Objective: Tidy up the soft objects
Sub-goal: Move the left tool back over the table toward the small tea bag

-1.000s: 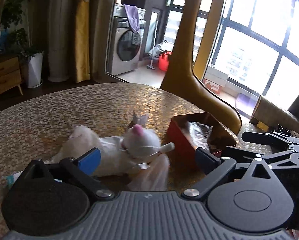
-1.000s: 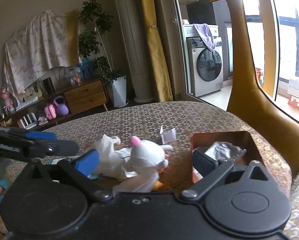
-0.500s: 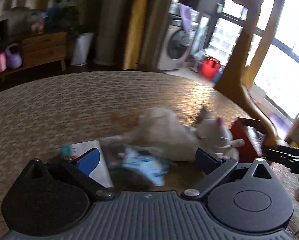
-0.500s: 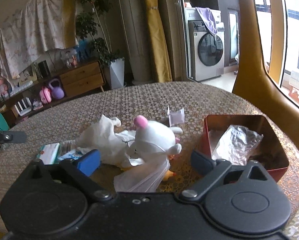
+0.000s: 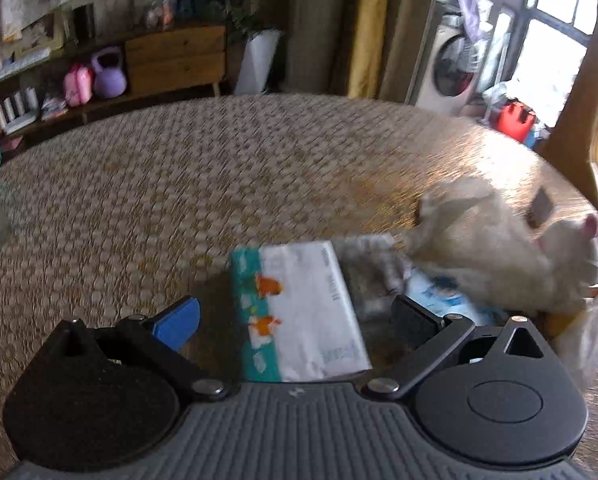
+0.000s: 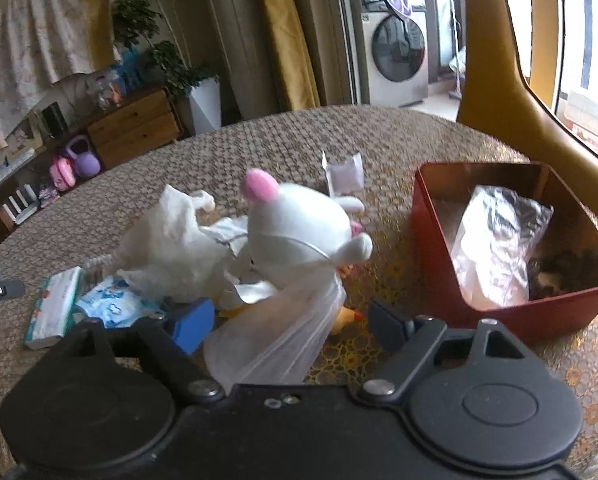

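Between left gripper [image 5: 295, 322] fingers: tissue pack [image 5: 299, 312] | print blurred, unreadable

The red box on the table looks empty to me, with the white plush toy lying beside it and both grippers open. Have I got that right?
Not quite: the red box is not empty. The right wrist view shows a crinkled silvery bag inside it. The rest holds: the white plush toy lies beside it on the table, and the left gripper and right gripper are both open.
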Demonstrator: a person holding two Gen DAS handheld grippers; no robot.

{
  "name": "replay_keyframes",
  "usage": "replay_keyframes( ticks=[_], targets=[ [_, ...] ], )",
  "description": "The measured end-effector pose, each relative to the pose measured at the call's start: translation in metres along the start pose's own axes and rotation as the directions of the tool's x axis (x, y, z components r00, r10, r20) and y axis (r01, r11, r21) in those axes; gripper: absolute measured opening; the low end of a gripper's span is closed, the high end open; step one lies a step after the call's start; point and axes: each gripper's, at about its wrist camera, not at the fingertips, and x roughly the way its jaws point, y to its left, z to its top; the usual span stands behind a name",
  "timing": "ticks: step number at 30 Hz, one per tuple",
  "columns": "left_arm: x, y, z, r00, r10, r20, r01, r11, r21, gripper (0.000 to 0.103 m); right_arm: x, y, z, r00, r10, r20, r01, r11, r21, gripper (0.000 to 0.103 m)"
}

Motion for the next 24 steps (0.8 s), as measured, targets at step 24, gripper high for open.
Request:
replay_keyframes(
  ticks=[24],
  targets=[
    [0.073,-0.004,-0.014,0.989,0.106,-0.108,-0.112,0.992,-0.055,0.102,0.048,0.011,-0.014,0.996,-0.044,-0.083,0.048,0.997,0.052,0.071]
  ],
)
